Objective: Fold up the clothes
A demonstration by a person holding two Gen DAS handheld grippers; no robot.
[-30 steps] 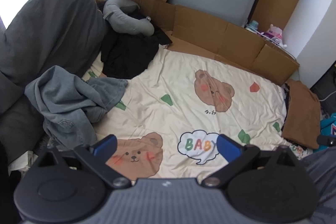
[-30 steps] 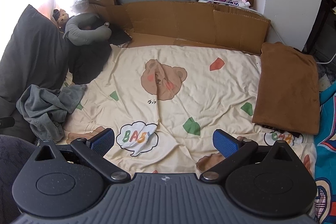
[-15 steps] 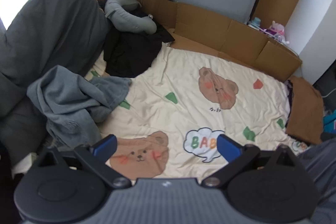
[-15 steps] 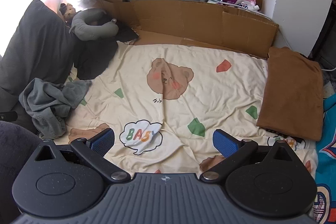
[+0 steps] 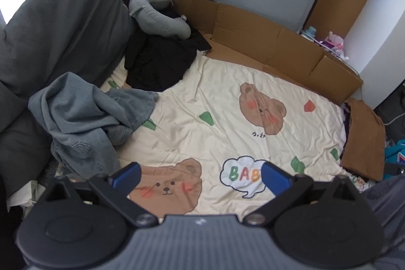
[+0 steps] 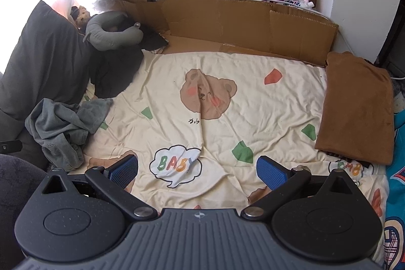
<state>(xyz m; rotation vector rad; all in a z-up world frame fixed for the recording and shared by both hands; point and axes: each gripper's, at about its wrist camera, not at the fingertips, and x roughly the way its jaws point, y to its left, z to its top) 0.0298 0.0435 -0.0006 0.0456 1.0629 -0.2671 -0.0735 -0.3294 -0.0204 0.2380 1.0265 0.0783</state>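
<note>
Crumpled grey garment (image 5: 83,123) lies at frame left on the cream bear-print bedsheet (image 5: 217,103); left gripper (image 5: 200,175) and right gripper (image 6: 197,170) fingers spread wide, empty.

Bright daylight from the upper left of both frames, blown out to pure white there. Soft, faint shadows across the cream sheet (image 5: 217,103). Strong fisheye bending at the edges, dark vignette in the corners. Sharp focus at the centre, slight softness toward the rim.
</note>
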